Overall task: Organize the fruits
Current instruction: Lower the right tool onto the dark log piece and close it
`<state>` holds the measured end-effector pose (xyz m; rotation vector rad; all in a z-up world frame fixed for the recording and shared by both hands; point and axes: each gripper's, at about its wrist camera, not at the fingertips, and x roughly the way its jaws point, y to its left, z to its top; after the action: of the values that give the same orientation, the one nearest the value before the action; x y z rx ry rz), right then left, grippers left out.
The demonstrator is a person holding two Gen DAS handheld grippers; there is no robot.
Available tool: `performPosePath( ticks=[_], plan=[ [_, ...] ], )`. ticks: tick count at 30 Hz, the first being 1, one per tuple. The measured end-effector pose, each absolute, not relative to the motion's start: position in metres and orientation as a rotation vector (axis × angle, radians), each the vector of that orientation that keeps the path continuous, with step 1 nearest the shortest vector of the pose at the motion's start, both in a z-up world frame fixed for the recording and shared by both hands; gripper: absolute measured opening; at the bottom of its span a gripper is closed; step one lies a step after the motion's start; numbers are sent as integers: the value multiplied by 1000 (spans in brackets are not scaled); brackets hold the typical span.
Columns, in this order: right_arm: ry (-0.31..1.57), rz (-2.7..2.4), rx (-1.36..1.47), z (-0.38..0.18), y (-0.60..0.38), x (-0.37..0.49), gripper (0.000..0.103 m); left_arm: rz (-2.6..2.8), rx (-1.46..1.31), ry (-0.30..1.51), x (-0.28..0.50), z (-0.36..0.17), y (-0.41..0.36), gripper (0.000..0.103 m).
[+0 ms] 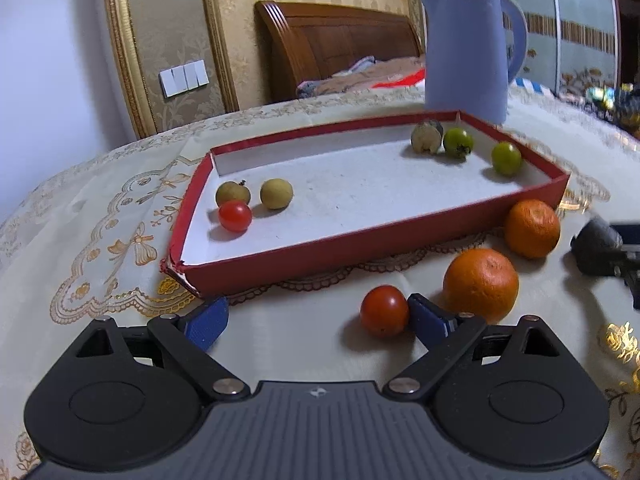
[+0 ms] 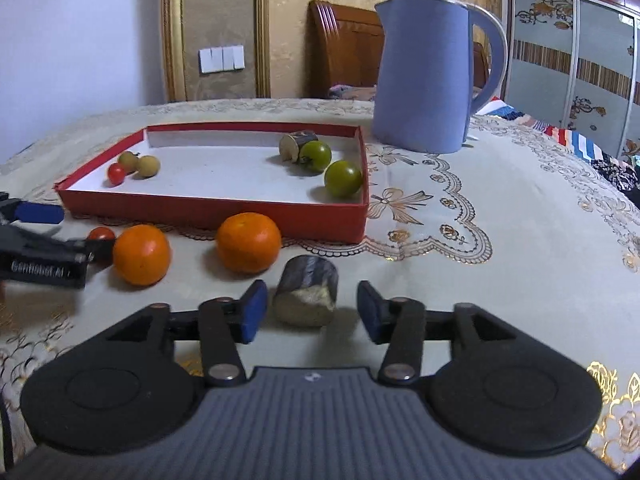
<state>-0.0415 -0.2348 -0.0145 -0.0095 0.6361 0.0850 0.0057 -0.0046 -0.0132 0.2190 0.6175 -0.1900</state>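
Red-walled tray (image 2: 224,216) on the lace-covered counter (image 2: 500,280) holds small fruits; two oranges (image 2: 248,242) wait outside. Right claw (image 2: 308,312), released, straddles a dark stub (image 2: 307,298) without touching it; the cylinder could roll away if nudged off-centre. Left claw (image 1: 316,320), spread wide and empty, tilts downward beside a red tomato (image 1: 384,311).

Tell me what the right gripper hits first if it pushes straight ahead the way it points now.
The right gripper would first meet the short dark cylindrical chunk lying on the tablecloth between its open fingers. It already sits between them, untouched by either pad; exact depth is unclear.
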Motion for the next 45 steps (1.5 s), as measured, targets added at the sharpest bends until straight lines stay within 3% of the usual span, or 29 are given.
performPosePath(
  ticks=[23, 27, 31, 32, 33, 34, 39, 45],
  plan=[
    [666, 75, 10, -21, -236, -27, 57, -167, 206, 624, 8, -13, -2, 96],
    [675, 74, -7, -22, -233, -26, 70, -168, 202, 626, 8, -13, -2, 97],
    [677, 75, -8, -22, -233, -26, 71, -171, 194, 629, 8, -13, -1, 97],
    [680, 82, -7, -22, -234, -26, 77, -172, 191, 631, 8, -13, -1, 97],
    [690, 92, -8, -23, -233, -24, 96, -174, 187, 633, 8, -13, 0, 97],
    [703, 95, -10, -24, -233, -23, 100, -174, 185, 634, 9, -13, 0, 96],
    [702, 86, 0, -24, -234, -23, 99, -174, 185, 633, 9, -13, 1, 96],
    [678, 57, 62, -22, -245, -26, 91, -172, 179, 636, 10, -13, 1, 97]
  ],
)
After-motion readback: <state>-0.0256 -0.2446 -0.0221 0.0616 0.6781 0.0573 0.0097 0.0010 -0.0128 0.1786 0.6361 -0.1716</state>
